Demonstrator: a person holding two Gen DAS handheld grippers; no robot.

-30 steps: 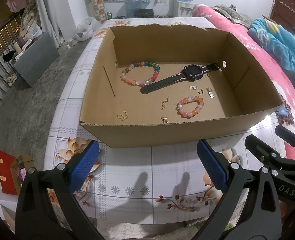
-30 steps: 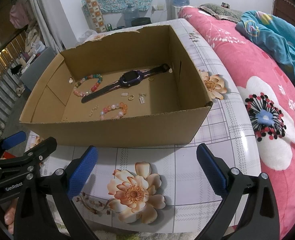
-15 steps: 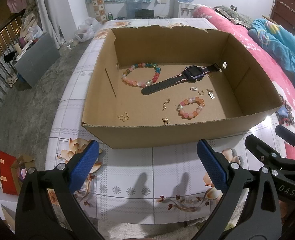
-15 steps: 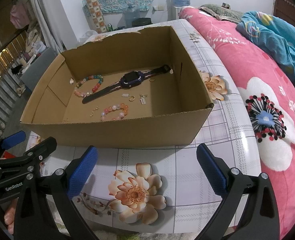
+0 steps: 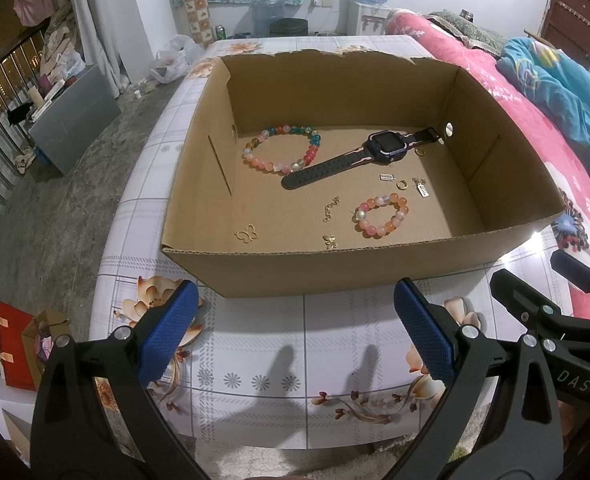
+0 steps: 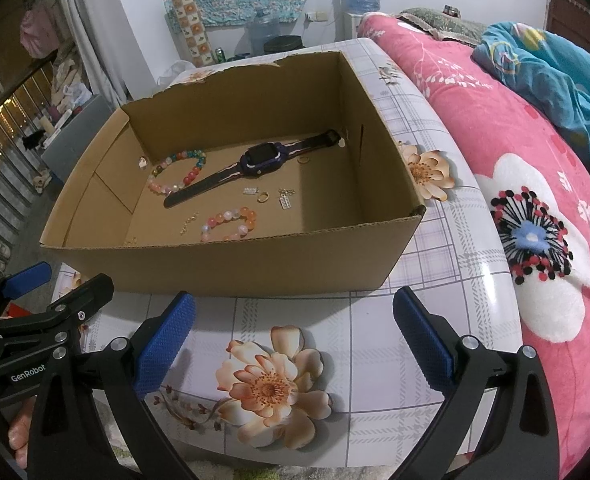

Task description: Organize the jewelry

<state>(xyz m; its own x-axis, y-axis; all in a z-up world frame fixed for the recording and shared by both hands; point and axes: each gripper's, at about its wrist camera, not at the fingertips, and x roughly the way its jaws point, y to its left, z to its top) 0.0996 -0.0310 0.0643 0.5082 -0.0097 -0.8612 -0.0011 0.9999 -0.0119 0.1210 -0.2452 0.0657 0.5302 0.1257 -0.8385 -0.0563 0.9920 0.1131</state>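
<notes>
An open cardboard box [image 5: 375,268] [image 6: 255,264] stands on the floral table. On its floor lie a large multicoloured bead bracelet [image 5: 281,154] [image 6: 177,172], a dark smartwatch [image 5: 387,148] [image 6: 261,158], a small pink-orange bead bracelet [image 5: 381,216] [image 6: 229,224], a gold butterfly charm [image 5: 247,234], a short gold chain [image 5: 330,209] [image 6: 189,222], a gold ring [image 5: 402,184] [image 6: 262,198] and small silver tags [image 5: 424,191]. My left gripper [image 5: 295,336] is open, empty, in front of the box's near wall. My right gripper [image 6: 295,336] is open too, in front of the box's right half.
The table [image 5: 295,392] carries a white floral cloth. A pink flowered bed [image 6: 535,208] with a blue blanket [image 6: 555,76] runs along the right. Left of the table the grey floor [image 5: 43,208] holds a metal cabinet [image 5: 75,116] and paper bags [image 5: 19,344].
Both grippers have risen slightly, so more of the box floor shows over the near wall. The jaws stay open and the jewelry has not moved.
</notes>
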